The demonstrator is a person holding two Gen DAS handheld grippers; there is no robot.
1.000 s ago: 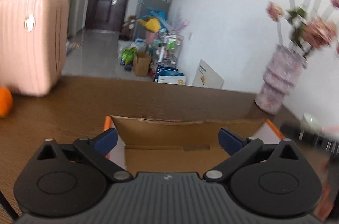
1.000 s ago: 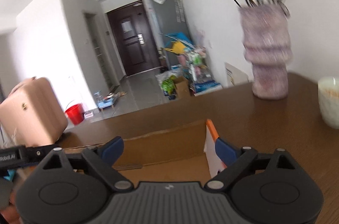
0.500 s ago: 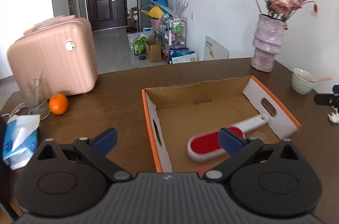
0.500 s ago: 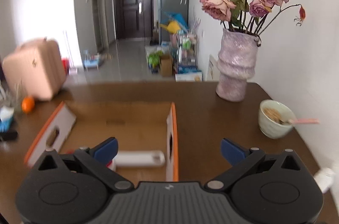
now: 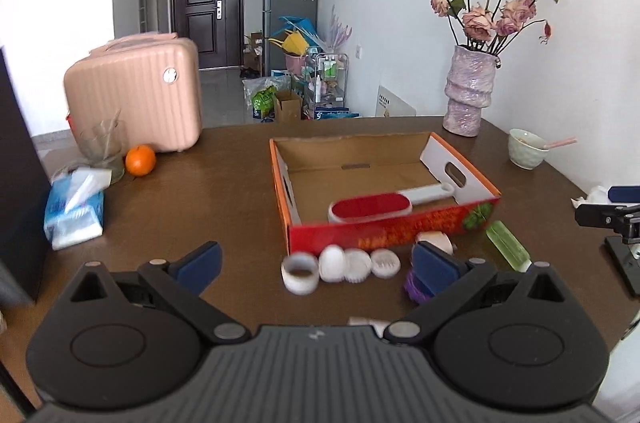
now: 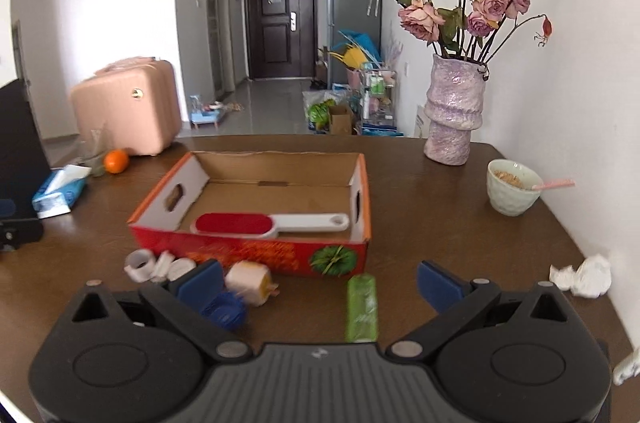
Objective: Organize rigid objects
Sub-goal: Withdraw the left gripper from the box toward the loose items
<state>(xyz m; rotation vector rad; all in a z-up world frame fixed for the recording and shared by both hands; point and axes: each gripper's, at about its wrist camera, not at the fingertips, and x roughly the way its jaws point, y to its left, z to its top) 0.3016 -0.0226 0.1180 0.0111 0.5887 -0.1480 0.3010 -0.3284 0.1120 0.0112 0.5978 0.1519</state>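
An open cardboard box with a red front sits mid-table and holds a red-and-white lint brush. In front of the box lie several white rings and caps, a pale roll, a purple-blue spiky ball and a green tube. My left gripper is open and empty, raised before the white caps. My right gripper is open and empty, raised above the green tube.
On the brown table stand a pink case, a glass, an orange, a tissue pack, a vase of roses, a bowl with a spoon and crumpled paper.
Both grippers have pulled back and up from inside the box. The box front and the small items before it have come into view. Both stay open.
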